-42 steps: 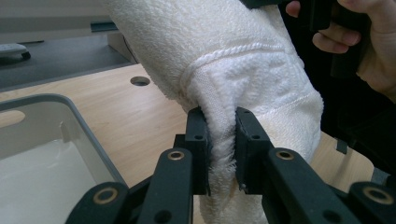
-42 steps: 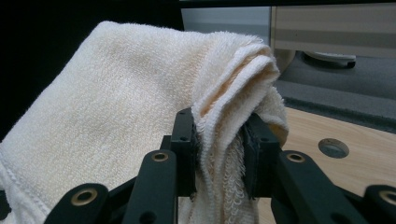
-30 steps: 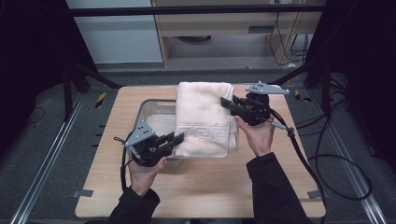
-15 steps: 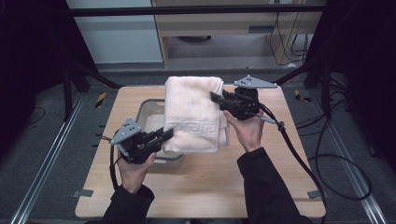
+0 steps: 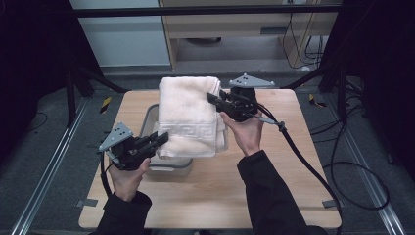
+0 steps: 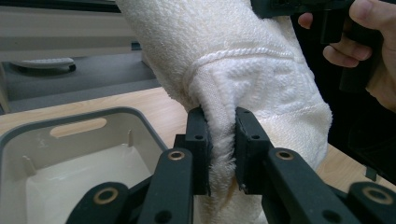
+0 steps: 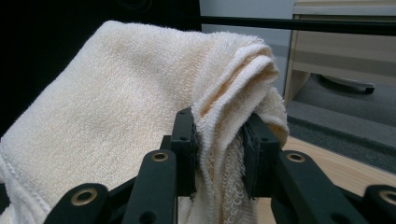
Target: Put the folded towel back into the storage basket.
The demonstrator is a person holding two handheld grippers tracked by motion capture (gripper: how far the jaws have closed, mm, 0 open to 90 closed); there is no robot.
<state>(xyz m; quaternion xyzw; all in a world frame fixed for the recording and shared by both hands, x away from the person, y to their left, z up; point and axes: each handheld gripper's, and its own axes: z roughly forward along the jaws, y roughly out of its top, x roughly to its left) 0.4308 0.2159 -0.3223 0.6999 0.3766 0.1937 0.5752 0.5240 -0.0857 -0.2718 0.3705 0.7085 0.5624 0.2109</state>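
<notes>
Towel (image 5: 190, 115) held above bin (image 5: 169, 164) w/ left gripper (image 5: 160, 139) & right gripper (image 5: 215, 100) both clamping its edges.

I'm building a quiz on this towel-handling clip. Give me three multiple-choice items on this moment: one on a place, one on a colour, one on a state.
1. Where is the towel?
A. Held up over the bin
B. Flat on the floor
C. Folded on a shelf

2. What colour is the towel?
A. Dark blue
B. Cream white
C. Red

3. What is the left gripper doing?
A. Hanging open, apart from the towel
C. Resting inside the bin
B. Shut on a fold of the towel

Answers:
1 A: in the high view the towel spans between the two grippers above the grey bin on the table.
2 B: all three views show pale cream terry cloth.
3 B: in the left gripper view its fingers pinch a ridge of towel; the right gripper grips another fold likewise.
</notes>
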